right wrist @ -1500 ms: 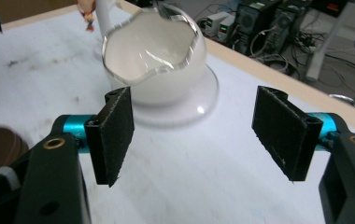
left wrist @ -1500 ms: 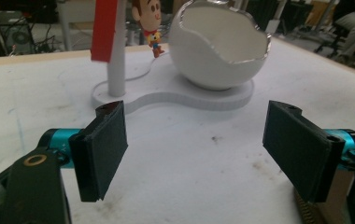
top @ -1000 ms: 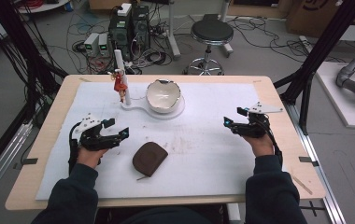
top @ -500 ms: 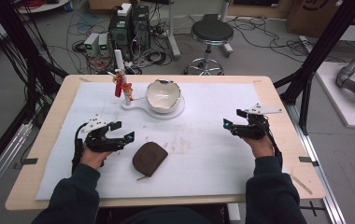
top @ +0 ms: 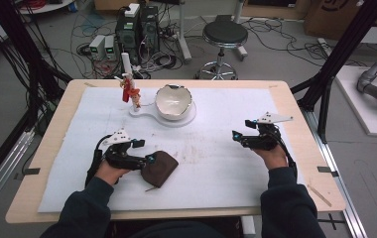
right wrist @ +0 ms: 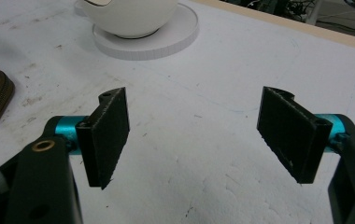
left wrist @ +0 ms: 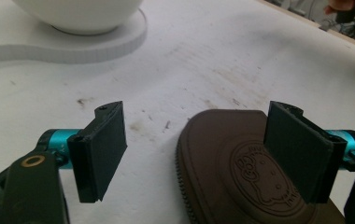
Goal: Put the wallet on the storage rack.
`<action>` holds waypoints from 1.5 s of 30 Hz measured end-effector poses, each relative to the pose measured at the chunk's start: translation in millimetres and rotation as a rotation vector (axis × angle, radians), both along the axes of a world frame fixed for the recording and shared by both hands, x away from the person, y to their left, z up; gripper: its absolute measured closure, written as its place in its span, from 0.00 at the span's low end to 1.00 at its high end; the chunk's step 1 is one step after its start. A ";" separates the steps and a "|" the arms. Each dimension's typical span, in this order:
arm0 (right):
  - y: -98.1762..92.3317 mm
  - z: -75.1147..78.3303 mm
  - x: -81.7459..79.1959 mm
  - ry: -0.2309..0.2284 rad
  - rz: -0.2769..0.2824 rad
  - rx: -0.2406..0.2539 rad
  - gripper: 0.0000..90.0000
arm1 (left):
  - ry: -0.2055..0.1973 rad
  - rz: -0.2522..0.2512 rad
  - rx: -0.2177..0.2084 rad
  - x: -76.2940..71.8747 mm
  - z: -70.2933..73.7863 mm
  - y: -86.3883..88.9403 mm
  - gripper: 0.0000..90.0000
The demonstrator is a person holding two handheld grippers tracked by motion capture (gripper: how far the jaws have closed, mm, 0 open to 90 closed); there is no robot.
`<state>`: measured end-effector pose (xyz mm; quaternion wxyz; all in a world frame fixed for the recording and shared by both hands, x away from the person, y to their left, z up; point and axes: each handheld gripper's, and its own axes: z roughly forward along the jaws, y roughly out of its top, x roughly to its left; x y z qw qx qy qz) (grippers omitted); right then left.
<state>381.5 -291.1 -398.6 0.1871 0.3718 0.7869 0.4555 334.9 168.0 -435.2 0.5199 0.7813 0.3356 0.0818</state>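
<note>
Moved in since half a second ago, the spread left claw (top: pixel 149 159) is seen at the soft, light brown zippered leather pouch (top: pixel 159 167) on the tabletop, best pinched across its stitched edge; the right claw (top: pixel 236 137) is held spread.

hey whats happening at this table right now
A person sits at the table with a gripper in each hand. The left gripper is open and right at a brown zip pouch; in the left gripper view one jaw is over the pouch, nothing clamped yet. The right gripper is open over bare white mat. A white bowl sits on its base at the far side.
</note>
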 end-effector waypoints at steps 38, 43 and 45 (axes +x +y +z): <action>124.5 -28.7 -14.7 0.180 0.445 -0.009 0.39 | -0.107 -0.174 0.151 -8.2 1.6 -34.2 0.55; 138.1 -33.4 -18.6 0.224 0.514 -0.017 0.55 | -0.113 -0.175 0.152 -8.5 2.1 -35.0 0.56; 147.6 -37.6 -20.0 0.232 0.558 -0.041 0.64 | -0.117 -0.176 0.148 -8.5 2.0 -35.3 0.56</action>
